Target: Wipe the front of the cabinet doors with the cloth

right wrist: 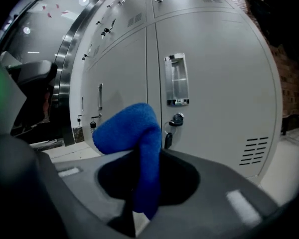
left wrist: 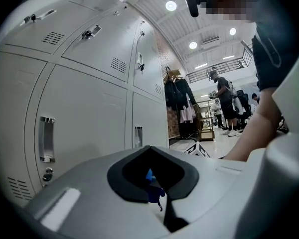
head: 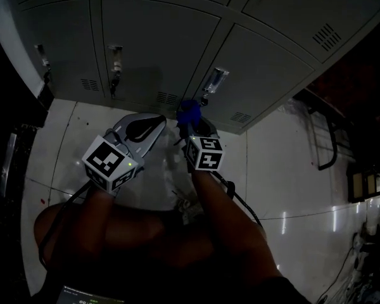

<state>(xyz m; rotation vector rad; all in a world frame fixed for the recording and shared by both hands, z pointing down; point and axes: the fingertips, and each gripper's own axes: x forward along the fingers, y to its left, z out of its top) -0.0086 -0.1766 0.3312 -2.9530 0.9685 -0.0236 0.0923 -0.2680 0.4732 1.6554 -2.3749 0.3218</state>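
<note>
The grey cabinet doors fill the top of the dim head view. My right gripper is shut on a blue cloth and holds it just short of a lower door, below its metal handle. In the right gripper view the cloth sticks up folded from the right gripper, in front of a door with a handle and a keyed lock. My left gripper is shut on nothing, left of the cloth. The left gripper shows doors beyond and a bit of blue through its gap.
White tiled floor lies below the cabinets. A dark metal frame stands at the right. In the left gripper view, hanging clothes and a standing person are far down the hall. Cables trail from both grippers.
</note>
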